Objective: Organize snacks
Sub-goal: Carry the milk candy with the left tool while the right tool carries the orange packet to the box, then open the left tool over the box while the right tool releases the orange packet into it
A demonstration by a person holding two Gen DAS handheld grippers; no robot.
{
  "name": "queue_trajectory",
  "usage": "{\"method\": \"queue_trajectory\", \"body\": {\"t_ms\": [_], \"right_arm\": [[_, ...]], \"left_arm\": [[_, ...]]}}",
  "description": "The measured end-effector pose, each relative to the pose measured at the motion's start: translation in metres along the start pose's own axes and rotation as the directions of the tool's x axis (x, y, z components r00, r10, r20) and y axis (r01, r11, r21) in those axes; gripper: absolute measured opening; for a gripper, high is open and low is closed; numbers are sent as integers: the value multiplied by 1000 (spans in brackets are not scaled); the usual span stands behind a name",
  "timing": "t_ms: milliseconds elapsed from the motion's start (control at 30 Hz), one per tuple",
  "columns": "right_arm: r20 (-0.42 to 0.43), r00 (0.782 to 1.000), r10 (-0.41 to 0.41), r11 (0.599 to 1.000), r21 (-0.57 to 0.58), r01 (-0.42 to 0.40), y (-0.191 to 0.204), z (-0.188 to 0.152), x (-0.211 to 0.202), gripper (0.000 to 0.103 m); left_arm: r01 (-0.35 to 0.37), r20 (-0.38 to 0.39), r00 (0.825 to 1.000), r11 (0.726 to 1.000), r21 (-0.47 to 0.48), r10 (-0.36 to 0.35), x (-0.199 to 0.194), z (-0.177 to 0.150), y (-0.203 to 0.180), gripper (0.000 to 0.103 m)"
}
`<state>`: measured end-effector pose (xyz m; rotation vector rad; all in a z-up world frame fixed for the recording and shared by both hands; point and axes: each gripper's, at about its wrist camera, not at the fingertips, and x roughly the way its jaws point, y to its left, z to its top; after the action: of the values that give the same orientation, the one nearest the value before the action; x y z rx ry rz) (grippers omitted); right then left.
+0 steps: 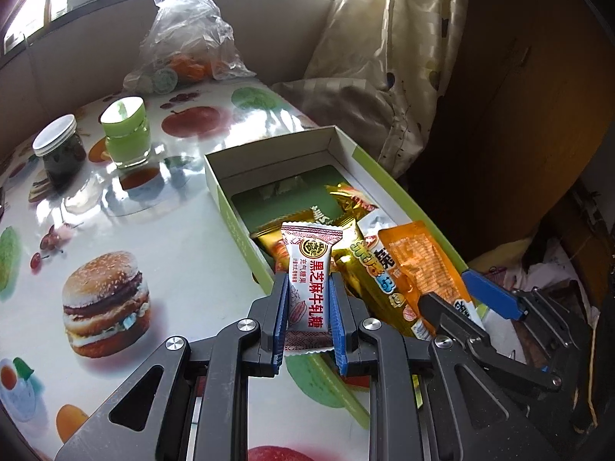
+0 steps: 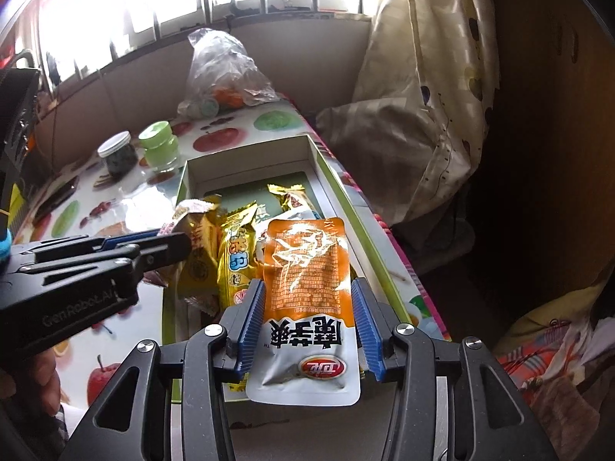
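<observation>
My left gripper (image 1: 309,282) is shut on a white candy wrapper with red lettering (image 1: 307,269), held over the near corner of an open green-and-white box (image 1: 269,153). In the right wrist view my right gripper (image 2: 307,292) has an orange-and-white snack packet (image 2: 307,269) between its blue pads, which touch both long edges. The packet hangs over the near end of the box (image 2: 246,161). Gold and yellow snack packets (image 1: 346,207) lie inside the box. The left gripper (image 2: 169,242) reaches in from the left, and the right gripper (image 1: 461,299) shows at the right of the left wrist view.
On the fruit-printed table stand a green jar (image 1: 125,134) and a dark jar with a white lid (image 1: 61,150). A clear plastic bag (image 1: 188,42) sits at the far end by the window. A curtain (image 1: 384,57) hangs past the table's right edge. A person's hand (image 2: 46,380) holds the left gripper.
</observation>
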<state>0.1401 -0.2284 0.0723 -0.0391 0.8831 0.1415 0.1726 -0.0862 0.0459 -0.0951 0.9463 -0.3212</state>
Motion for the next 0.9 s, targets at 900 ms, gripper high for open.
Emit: {"method": "queue_trajectory", "body": {"t_ms": [900], "right_arm": [[16,1000,-14,999,-29,14,0,6,15,47]], "left_arm": [[5,-42,999,1000,-11,-5,27,15,-8,27]]}}
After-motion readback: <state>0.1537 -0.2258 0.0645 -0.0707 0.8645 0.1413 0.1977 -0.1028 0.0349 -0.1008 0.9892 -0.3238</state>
